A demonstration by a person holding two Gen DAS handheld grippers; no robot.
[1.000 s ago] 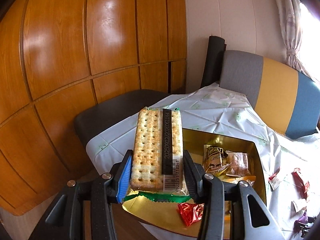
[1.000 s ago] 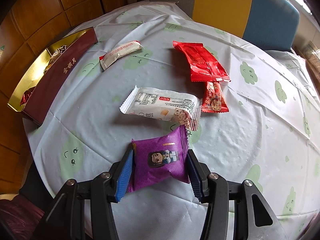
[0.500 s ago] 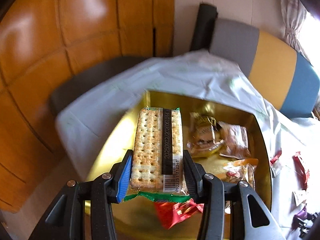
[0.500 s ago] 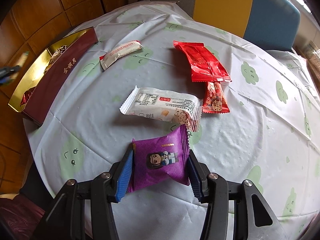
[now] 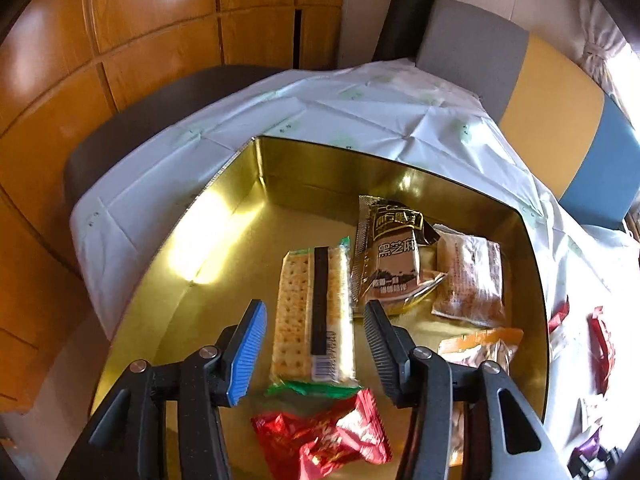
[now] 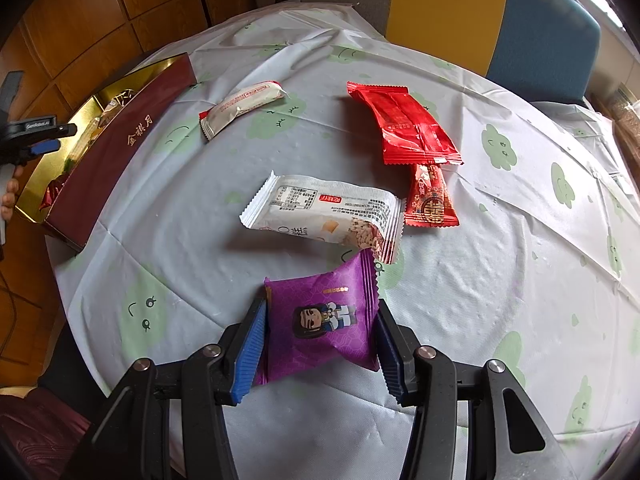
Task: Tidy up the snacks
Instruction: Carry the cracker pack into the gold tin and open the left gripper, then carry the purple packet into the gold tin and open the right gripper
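Two grippers, two stages: the left gripper [image 5: 314,336] hangs over the gold box [image 5: 532,264], jaws opening and clear of the cracker pack [image 5: 314,312], which lies on the box floor beside a brown sachet [image 5: 394,256] at its 2 o'clock, apparently just dropped in. The right gripper [image 6: 320,336] clenches the purple packet [image 6: 320,320], seemingly next for the box; four snacks wait on the tablecloth [image 6: 500,280] around 12 o'clock. Whether that packet is lifted or resting I cannot tell, and the box wall hides most of its contents from the right view.

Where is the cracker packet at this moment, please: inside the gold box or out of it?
Inside: the cracker packet lies flat on the gold box floor, between the left gripper's opening jaws.
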